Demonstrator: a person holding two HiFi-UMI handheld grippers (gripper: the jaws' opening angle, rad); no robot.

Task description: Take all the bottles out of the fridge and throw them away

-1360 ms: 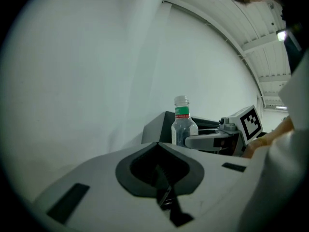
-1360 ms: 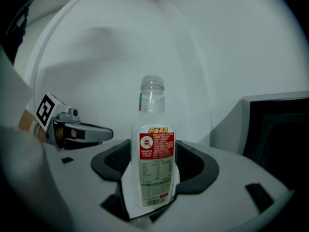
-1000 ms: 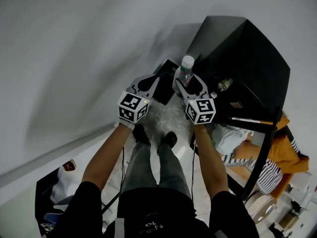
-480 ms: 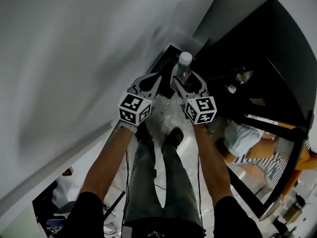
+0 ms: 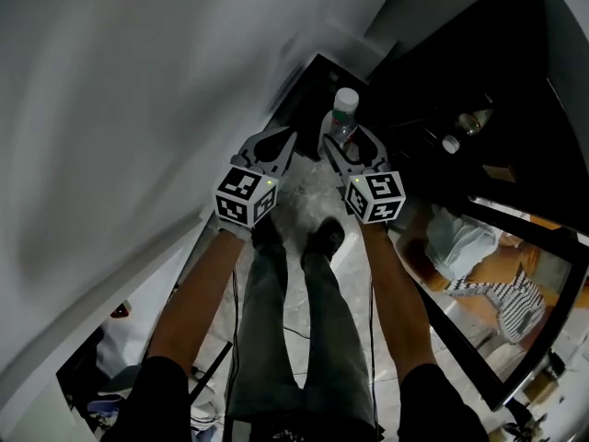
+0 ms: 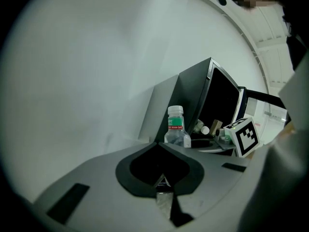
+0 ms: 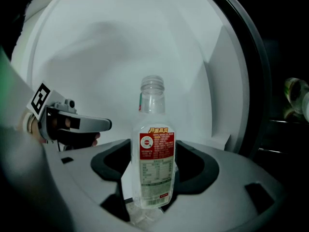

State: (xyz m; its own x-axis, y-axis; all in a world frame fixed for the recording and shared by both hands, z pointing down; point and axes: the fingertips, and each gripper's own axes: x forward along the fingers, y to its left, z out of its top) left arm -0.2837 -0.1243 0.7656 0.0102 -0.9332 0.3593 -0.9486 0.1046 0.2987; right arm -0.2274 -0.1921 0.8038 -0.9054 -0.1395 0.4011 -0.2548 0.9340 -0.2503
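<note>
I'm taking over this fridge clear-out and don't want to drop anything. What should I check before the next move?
1. Bottle clamped upright in right gripper: ok.
2. Left gripper free, jaws together, nothing between them: ok.
3. Fridge emptied: not ok, other bottles lie inside.
4. Where to throw it away: cannot tell.

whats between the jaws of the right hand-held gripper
A clear red-labelled bottle, upright, held by the right hand-held gripper; the right gripper view shows it.
</note>
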